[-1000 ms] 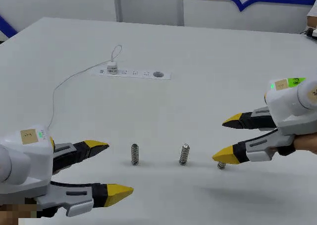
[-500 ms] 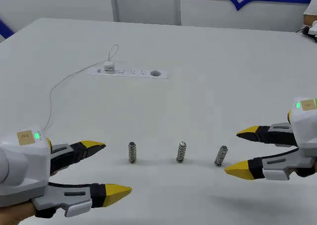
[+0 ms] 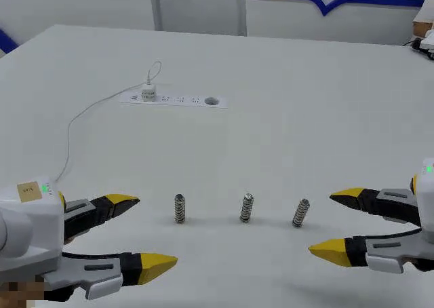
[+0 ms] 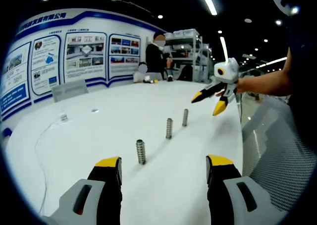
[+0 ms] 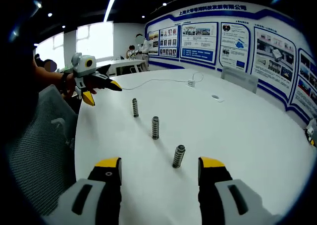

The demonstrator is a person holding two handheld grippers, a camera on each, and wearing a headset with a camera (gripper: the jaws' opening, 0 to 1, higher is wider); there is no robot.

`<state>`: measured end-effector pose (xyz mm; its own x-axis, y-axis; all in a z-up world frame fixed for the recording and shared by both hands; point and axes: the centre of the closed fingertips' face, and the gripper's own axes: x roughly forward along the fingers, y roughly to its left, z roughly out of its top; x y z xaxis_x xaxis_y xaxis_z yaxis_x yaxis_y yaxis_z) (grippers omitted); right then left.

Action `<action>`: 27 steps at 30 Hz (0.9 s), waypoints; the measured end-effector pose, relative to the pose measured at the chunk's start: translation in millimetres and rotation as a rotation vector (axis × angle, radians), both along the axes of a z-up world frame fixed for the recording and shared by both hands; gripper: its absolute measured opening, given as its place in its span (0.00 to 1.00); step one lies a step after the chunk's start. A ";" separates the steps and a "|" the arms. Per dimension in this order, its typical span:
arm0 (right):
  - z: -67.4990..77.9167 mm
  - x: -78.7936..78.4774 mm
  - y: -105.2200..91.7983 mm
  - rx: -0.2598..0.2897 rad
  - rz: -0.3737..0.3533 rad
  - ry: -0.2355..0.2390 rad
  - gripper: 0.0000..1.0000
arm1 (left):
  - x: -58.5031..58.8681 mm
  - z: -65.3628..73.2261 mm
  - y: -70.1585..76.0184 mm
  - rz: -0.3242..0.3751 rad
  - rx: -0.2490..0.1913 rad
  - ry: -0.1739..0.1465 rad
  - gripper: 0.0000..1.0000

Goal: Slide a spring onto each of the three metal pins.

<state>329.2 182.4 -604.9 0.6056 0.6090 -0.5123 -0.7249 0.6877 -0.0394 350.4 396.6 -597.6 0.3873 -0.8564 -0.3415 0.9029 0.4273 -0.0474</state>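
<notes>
The left gripper (image 3: 150, 230) sits low on the left. Its jaws are wide apart and hold nothing. The right gripper (image 3: 325, 222) sits low on the right, jaws wide apart too, tips pointing toward the left one.

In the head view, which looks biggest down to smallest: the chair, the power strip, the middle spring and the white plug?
1. chair
2. power strip
3. middle spring and white plug: these look close in size, and the spring sits nearer the camera, so there is no sure order.
</notes>
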 end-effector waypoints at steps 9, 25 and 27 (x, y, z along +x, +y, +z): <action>-1.3 -7.8 -4.9 0.019 -0.035 -0.012 0.65 | -2.5 -3.4 -0.9 0.008 -0.008 0.010 0.72; 3.3 -10.4 -8.8 0.053 -0.083 -0.037 0.66 | -6.4 -5.4 3.8 0.028 -0.018 0.020 0.73; 5.2 -10.3 -9.5 0.055 -0.085 -0.042 0.66 | -7.0 -4.8 3.8 0.030 -0.021 0.020 0.73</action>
<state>318.9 172.9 -599.7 0.6765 0.5806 -0.4531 -0.6621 0.7488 -0.0291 343.4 400.3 -602.4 0.4066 -0.8514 -0.3314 0.8883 0.4532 -0.0745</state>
